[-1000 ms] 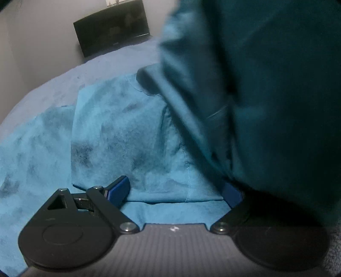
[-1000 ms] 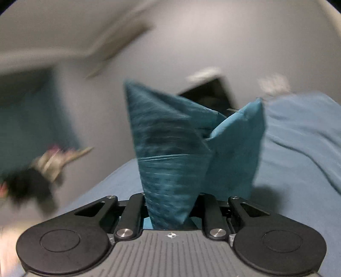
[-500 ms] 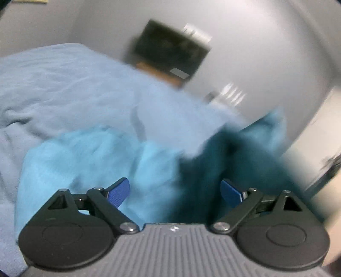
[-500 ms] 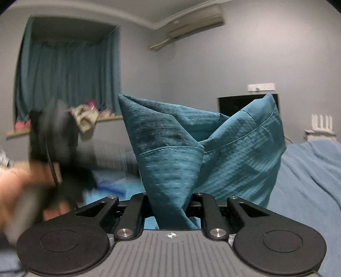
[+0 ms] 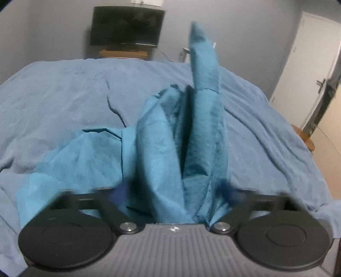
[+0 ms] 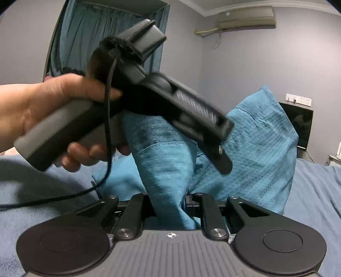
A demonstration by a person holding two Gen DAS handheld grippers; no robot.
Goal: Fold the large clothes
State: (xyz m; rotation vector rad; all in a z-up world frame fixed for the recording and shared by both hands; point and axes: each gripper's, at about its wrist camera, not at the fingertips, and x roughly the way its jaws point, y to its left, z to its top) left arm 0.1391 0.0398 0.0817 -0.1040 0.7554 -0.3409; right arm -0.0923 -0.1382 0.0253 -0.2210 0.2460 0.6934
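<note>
Right tongs (image 6: 170, 204) pressed together, pinching one teal garment (image 6: 245, 149) that stands up from them as a bunched fold. Left tongs (image 5: 174, 191) have just been closing, teal cloth bunched between them; fingertips blurred, so can't tell if the pads press on it yet. Garment's long axis runs up and away from the left tongs, one narrow end pointing up; the rest trails over the blue bed (image 5: 64, 95). A hand (image 6: 42, 110) grips the left tool's handle. Far wall: one dark TV (image 5: 125, 25), one air conditioner (image 6: 245, 17). No readable writing.
</note>
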